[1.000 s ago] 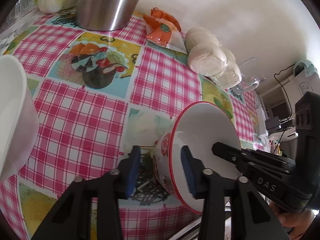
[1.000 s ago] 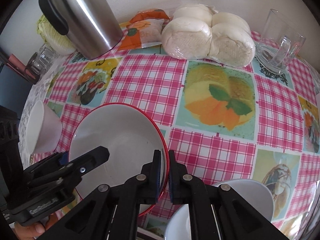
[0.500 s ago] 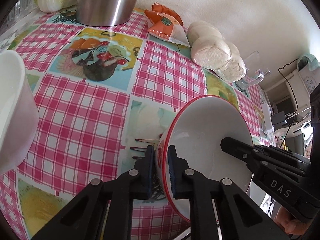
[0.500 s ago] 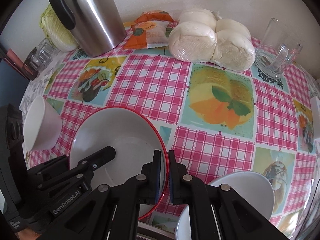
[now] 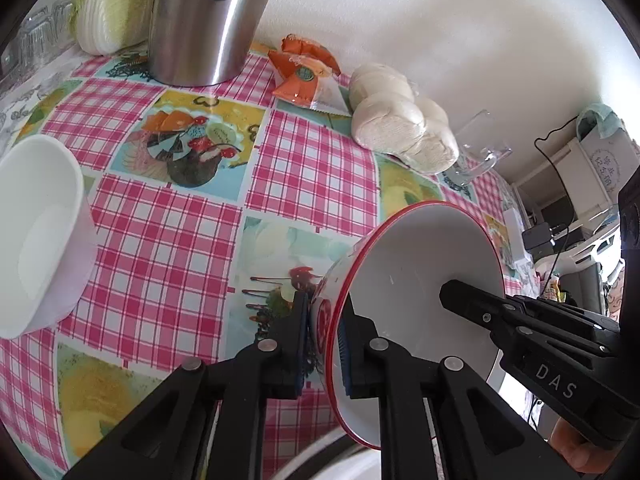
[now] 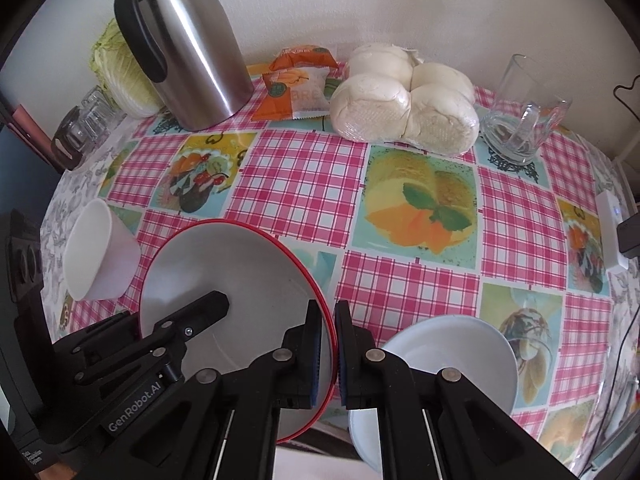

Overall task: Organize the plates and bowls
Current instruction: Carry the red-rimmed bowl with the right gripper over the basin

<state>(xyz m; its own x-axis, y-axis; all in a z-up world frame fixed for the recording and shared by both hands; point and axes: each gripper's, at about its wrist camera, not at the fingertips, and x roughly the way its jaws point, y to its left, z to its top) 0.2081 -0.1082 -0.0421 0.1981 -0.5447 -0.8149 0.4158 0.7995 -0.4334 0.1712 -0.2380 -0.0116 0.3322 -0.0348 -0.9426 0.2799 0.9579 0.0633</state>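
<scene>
A white bowl with a red rim [image 5: 420,272] hangs tilted just above the checked tablecloth, held from two sides. My left gripper [image 5: 324,312] is shut on its near rim, one pad inside and one on the patterned outer wall. My right gripper [image 6: 328,312] is shut on the opposite rim of the same bowl [image 6: 232,264]. In the left wrist view one of the right gripper's fingers [image 5: 480,312] reaches into the bowl. A small white bowl [image 6: 96,256] sits to the left and a pale white bowl [image 6: 452,352] at the lower right.
Along the back wall stand a steel jug [image 6: 192,52], a cabbage [image 6: 116,76], small glasses [image 6: 84,128], an orange snack packet [image 6: 298,80], wrapped bread rolls [image 6: 404,100] and a glass mug [image 6: 520,128]. A white device [image 6: 610,232] lies at the table's right edge.
The left jaws, open around the bowl's rim a second ago, have shut on it. Both grippers have risen with the bowl, and more of the table shows.
</scene>
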